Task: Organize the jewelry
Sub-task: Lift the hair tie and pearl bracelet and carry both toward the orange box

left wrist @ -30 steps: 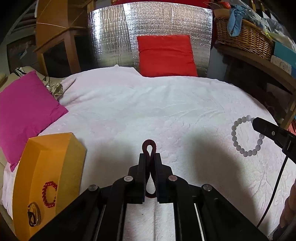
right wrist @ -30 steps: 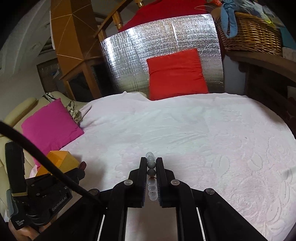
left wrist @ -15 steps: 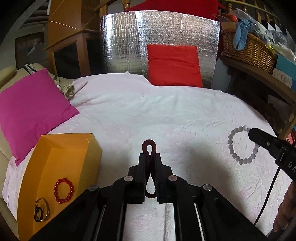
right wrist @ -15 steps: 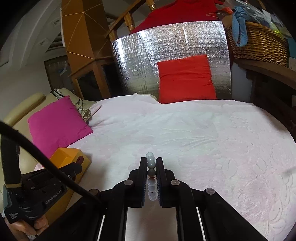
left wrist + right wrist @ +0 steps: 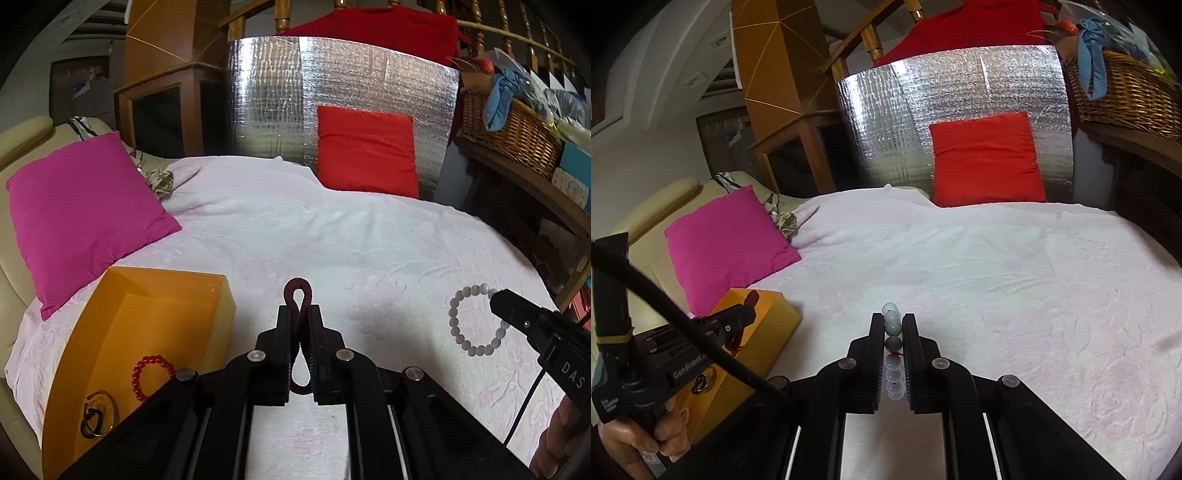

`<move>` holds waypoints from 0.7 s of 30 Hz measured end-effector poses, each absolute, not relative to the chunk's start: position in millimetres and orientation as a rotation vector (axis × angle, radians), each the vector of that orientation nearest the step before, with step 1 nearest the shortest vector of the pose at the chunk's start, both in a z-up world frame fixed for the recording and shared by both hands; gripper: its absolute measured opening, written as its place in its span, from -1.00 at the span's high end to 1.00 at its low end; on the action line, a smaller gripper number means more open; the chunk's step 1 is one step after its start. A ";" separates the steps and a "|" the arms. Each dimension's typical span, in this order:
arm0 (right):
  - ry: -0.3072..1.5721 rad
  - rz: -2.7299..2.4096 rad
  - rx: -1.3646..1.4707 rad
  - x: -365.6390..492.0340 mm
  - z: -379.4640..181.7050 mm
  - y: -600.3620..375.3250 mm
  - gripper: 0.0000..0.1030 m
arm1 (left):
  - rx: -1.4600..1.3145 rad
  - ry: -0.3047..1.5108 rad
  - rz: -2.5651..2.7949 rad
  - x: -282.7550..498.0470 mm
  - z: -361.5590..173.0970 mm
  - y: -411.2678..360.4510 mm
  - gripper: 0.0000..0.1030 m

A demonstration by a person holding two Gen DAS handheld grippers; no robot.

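pointing forward, dark red bracelet (image 5: 297, 295) loop clamped lengthwise in left hand-held gripper (image 5: 298, 321)

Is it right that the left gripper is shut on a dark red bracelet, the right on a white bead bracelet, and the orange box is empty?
Not quite. The orange box is not empty: the left wrist view shows a red bead bracelet and dark rings in it. The left gripper and right gripper are as stated.

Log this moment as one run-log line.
left gripper: shut on dark red woven bracelet | right gripper: shut on white beaded bracelet | orange open box: holds red bead bracelet, dark ring
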State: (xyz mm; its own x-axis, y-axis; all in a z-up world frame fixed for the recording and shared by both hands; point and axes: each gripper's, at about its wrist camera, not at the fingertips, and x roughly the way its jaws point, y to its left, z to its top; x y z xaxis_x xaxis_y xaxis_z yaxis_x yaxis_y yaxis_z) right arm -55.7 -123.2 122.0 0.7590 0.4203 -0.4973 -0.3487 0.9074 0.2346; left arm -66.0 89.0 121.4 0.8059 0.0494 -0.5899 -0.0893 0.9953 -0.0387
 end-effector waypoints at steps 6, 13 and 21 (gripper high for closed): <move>0.561 0.438 0.129 -61.1 125.9 -113.8 0.80 | -0.096 0.610 0.092 -72.4 127.7 103.0 0.83; 0.557 0.461 0.105 -64.4 132.0 -96.7 0.80 | -0.133 0.599 0.129 -78.3 131.6 123.6 0.83; 0.557 0.505 0.046 -60.9 143.3 -58.4 0.80 | -0.176 0.566 0.184 -88.7 138.1 155.6 0.83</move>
